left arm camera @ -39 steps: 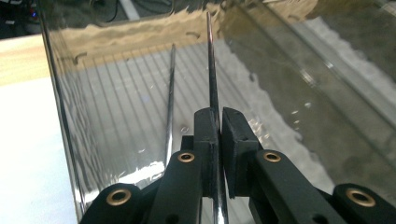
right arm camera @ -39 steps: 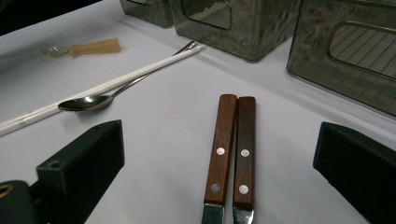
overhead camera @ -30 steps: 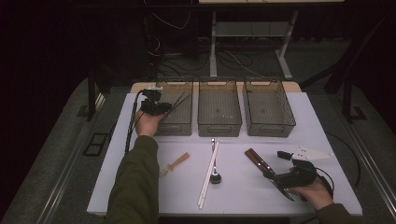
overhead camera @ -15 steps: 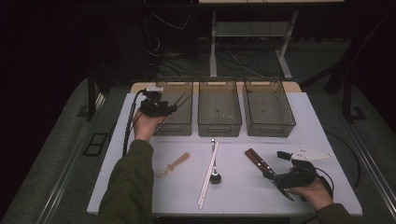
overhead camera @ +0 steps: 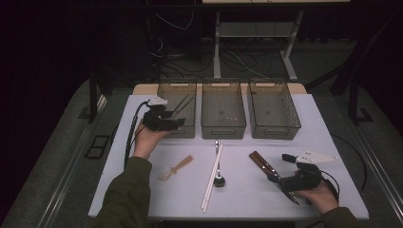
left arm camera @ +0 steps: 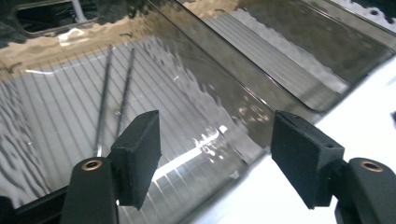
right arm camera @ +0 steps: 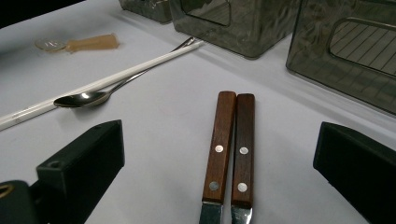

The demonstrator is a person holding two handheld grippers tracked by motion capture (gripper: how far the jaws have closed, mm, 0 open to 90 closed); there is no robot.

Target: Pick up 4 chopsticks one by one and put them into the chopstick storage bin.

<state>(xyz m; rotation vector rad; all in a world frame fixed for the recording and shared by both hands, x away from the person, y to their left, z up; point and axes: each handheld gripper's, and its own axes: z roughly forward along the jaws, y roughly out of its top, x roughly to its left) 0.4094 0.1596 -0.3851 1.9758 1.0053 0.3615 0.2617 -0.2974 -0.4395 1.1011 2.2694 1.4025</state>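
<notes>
While the right gripper (overhead camera: 285,176) is resting near the front edge of the table (overhead camera: 328,142) with its jaws standing wide and nothing between them, the two wooden-handled knives (right arm camera: 229,149) are lying directly ahead of it, side by side and touching. In the right gripper view their long axis is running straight away from the jaws, blades nearest and handle ends farthest, so the pair is sitting centred in the gap. Judging from this, the right hand is far nearer to them than the left, and a short forward reach looks like all the coming grab is asking for. The handles are showing a reddish-brown grain with two pale rivets each, and only the start of the steel blades is visible at the bottom edge.

Farther left, a spoon (right arm camera: 84,98) is lying against a pair of white chopsticks (overhead camera: 212,176), and a small pale wooden scoop (overhead camera: 176,168) is sitting beyond them.

Farther back, the left gripper (overhead camera: 178,123) is hanging at the near wall of the leftmost bin (overhead camera: 177,88), its jaws parted and having just been opening, with nothing between the pads. Two dark chopsticks (left arm camera: 112,93) are lying on that bin's ribbed floor. The middle bin (overhead camera: 223,108) and right bin (overhead camera: 273,105) are standing alongside.
</notes>
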